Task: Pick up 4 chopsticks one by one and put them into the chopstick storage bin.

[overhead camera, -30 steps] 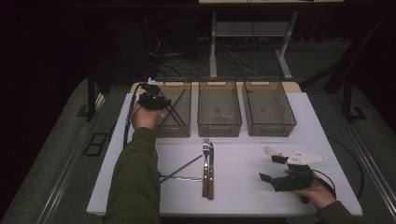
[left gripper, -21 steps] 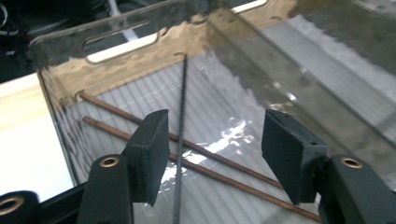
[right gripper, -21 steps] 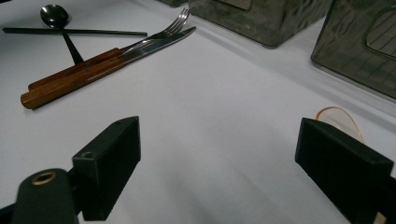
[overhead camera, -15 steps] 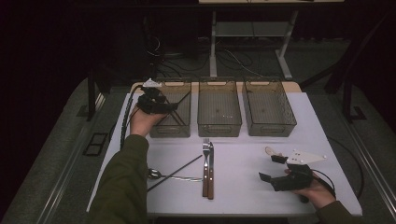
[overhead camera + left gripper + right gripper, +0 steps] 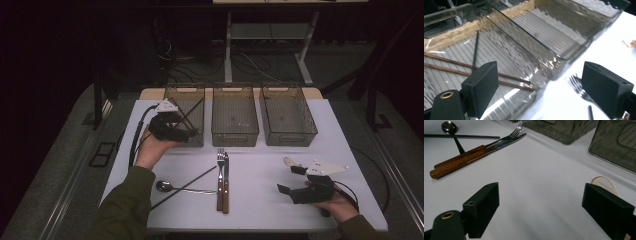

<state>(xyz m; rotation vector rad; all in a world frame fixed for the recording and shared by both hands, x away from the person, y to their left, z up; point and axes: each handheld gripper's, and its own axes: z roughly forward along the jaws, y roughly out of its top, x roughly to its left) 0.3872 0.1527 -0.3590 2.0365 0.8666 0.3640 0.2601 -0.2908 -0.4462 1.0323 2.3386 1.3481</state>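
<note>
1. The left gripper point(image 5: 186, 131) hangs at the left bin point(image 5: 196, 141), jaws apart, empty.
2. That bin holds chopsticks point(image 5: 466, 68) — two brown, one black — seen through its wall in the left gripper view.
3. The right gripper point(image 5: 291, 180) rests released on the table point(image 5: 270, 170), near a clear spoon point(image 5: 604, 183); fork point(image 5: 506, 138) and knife point(image 5: 481, 151) lie beyond.

No readable text, label, brand, number or sign appears anywhere.
</note>
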